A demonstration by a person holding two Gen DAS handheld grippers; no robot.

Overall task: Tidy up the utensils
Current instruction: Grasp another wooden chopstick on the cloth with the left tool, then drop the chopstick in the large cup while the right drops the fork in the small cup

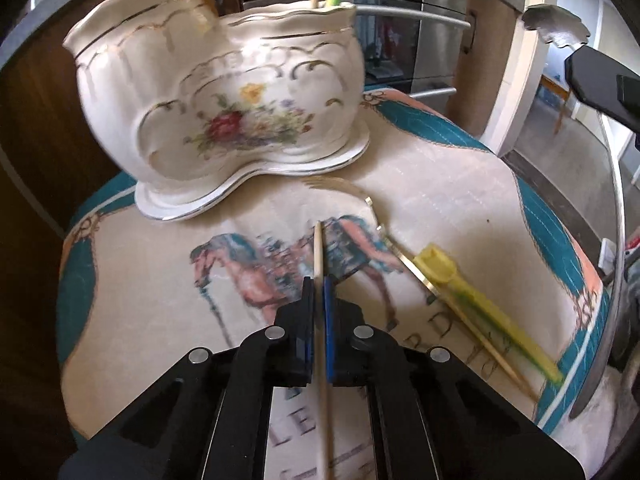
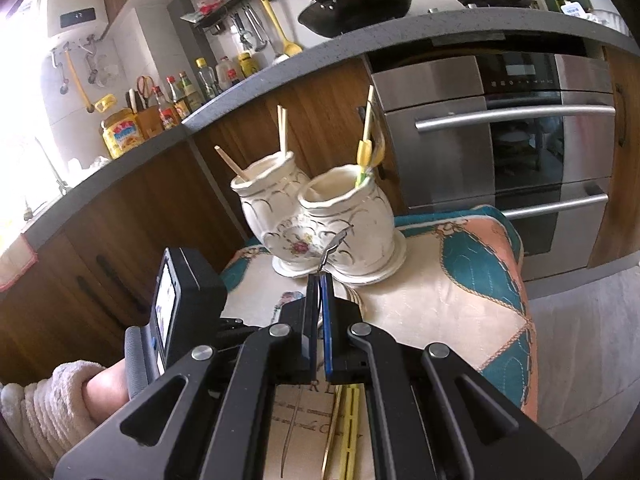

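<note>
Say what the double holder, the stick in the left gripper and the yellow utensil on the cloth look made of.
Holder: glazed ceramic, glossy white, gold trim, painted flowers. Stick: pale bare wood or bamboo, matte. Yellow utensil: likely plastic, slightly see-through.

The thin wooden chopstick [image 1: 322, 344] runs off the left wrist view's bottom edge, so its lower end is unseen. The white floral ceramic double-pot holder [image 1: 224, 112] is blurred, and the sticks in it are cropped (top edge). The gold metal fork [image 1: 362, 200] lies partly under the yellow plastic utensil [image 1: 476, 300].
</note>
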